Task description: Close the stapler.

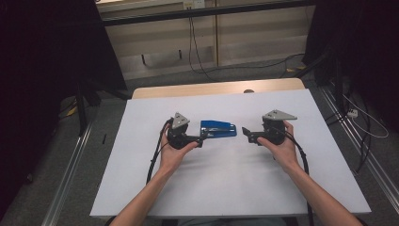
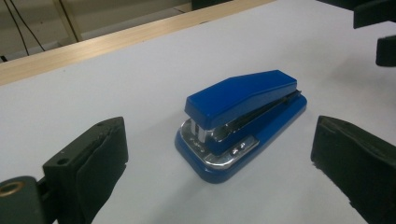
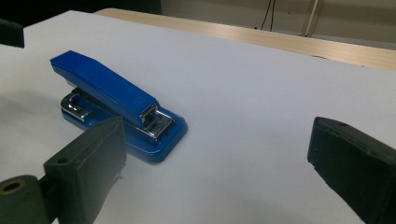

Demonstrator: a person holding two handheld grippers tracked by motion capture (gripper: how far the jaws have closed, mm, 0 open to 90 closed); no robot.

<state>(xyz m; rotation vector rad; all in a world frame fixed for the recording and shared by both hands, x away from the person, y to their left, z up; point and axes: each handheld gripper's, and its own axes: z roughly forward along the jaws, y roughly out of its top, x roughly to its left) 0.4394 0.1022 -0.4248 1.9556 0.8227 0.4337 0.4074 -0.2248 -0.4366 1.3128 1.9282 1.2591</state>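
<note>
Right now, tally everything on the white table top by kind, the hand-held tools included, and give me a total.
Blue stapler: 1
Hand-held tools: 2, the left tool and the right tool, both open, one at each end of the stapler
Total: 3

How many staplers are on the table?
1. The blue stapler lies on the white table, between the left hand-held gripper and the right hand-held gripper, touching neither.

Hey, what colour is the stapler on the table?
Blue, with shiny silver metal parts; the stapler shows best in the left gripper view.
</note>
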